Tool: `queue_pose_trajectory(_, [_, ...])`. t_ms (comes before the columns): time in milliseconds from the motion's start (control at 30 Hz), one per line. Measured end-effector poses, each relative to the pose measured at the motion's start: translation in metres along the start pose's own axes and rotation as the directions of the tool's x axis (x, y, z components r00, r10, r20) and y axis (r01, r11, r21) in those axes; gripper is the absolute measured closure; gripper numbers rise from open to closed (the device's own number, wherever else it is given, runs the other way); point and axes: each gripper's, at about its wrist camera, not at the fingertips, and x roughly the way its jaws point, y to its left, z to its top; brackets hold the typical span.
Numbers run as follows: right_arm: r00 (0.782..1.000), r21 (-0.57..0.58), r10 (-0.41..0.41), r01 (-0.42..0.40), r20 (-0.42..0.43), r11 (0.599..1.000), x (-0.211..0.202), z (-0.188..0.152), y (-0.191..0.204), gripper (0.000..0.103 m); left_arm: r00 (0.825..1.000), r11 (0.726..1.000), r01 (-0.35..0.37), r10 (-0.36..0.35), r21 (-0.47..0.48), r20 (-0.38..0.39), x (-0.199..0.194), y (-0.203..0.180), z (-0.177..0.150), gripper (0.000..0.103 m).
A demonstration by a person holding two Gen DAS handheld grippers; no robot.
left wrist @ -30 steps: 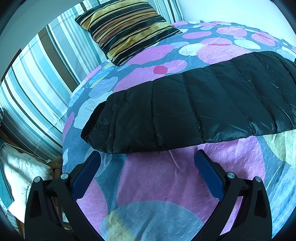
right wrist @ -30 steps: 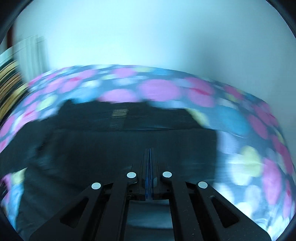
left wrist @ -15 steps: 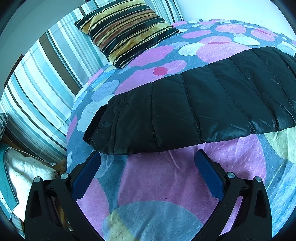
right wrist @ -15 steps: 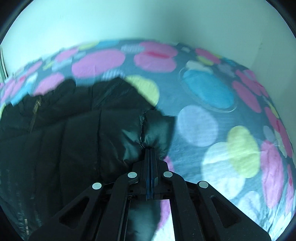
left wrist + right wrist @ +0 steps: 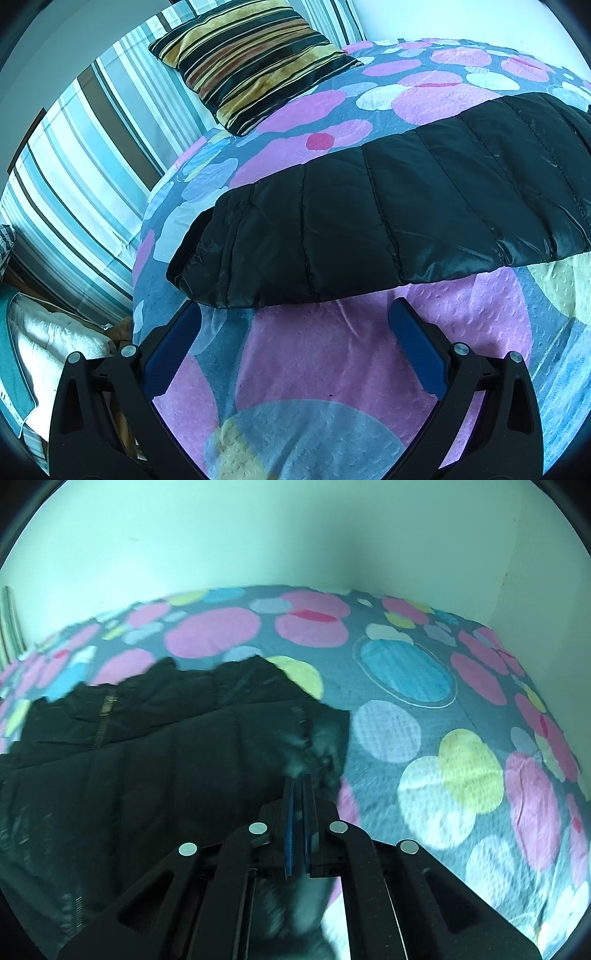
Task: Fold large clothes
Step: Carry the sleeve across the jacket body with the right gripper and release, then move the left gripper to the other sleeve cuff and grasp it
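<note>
A black quilted puffer jacket [image 5: 388, 214] lies on a bed with a spotted pink, blue and yellow cover [image 5: 325, 362]. My left gripper [image 5: 295, 325] is open and empty, its blue pads just short of the jacket's near edge. In the right wrist view the jacket [image 5: 155, 760] fills the left half, with a zipper showing. My right gripper [image 5: 298, 786] is nearly shut, its pads a sliver apart, on a black corner of the jacket at its right edge.
A striped pillow [image 5: 251, 62] lies at the head of the bed against a blue striped wall hanging [image 5: 85, 166]. White bedding [image 5: 48, 354] sits off the bed's left edge. Pale walls [image 5: 295, 535] bound the bed's far side and right corner.
My right gripper has swung right over the jacket with the fabric corner, and its pads have parted slightly. The left gripper has stayed almost still, open in front of the jacket.
</note>
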Motion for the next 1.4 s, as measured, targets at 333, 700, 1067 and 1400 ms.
queue_pose_trajectory(333, [0.997, -0.062, -0.04, 0.036, -0.06, 0.997, 0.018, -0.023, 0.026, 0.094, 1.0, 1.0, -0.002, 0.002, 0.001, 0.001, 0.0, 0.0, 0.0, 0.002])
queue_pose_trajectory(700, [0.984, -0.076, -0.157, 0.163, 0.086, 0.984, -0.024, -0.03, 0.058, 0.021, 1.0, 1.0, -0.001, 0.001, 0.0, 0.0, 0.0, -0.001, 0.0, 0.002])
queue_pose_trajectory(1067, [0.98, -0.059, -0.197, 0.198, 0.019, 0.979, 0.01, -0.048, 0.057, 0.014, 1.0, 1.0, 0.01, -0.01, -0.007, -0.003, 0.001, -0.001, -0.001, 0.002])
queue_pose_trajectory(1400, [0.982, -0.037, -0.188, 0.189, 0.023, 0.981, 0.013, -0.053, 0.054, 0.011, 0.99, 0.979, 0.143, -0.14, -0.144, 0.03, -0.008, 0.048, -0.014, 0.002])
